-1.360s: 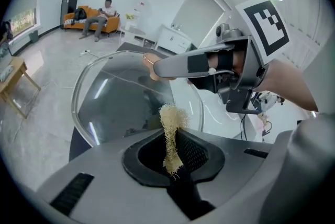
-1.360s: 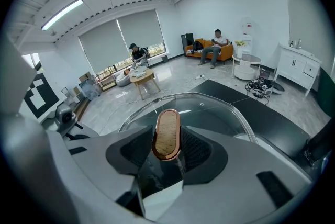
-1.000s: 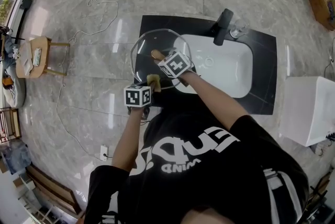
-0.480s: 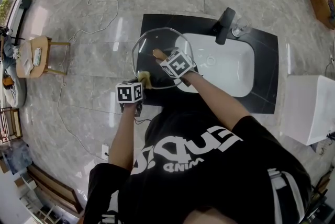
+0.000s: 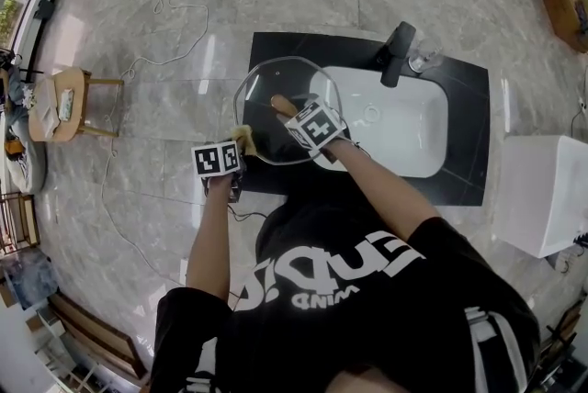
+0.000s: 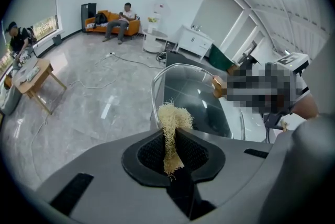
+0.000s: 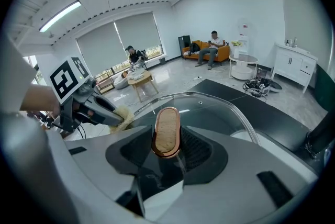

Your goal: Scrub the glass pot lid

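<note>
At the left, near the front left corner of the black counter (image 5: 266, 47), a pale fibrous scrubber (image 6: 170, 129) is pinched by the left gripper (image 6: 170, 157), whose jaws are pressed together on its lower end while its frayed top sticks out. The glass pot lid (image 5: 276, 79) lies just to the right of the scrubber. It is held tilted above the counter's left end, and its right rim reaches over the left edge of the white sink basin (image 5: 404, 139). The scrubber is seen at the lid's left rim, but contact cannot be confirmed.

Further right, the lid's oblong wooden handle (image 7: 166, 131) is clamped by the right gripper (image 7: 166, 145), with the jaws set fairly wide on its sides and its long axis running away along them. The left hand is judged the nearer one for scrubbing, by a sweep rightward across the glass.

Counted: one lid, one scrubber, two grippers, one basin.
</note>
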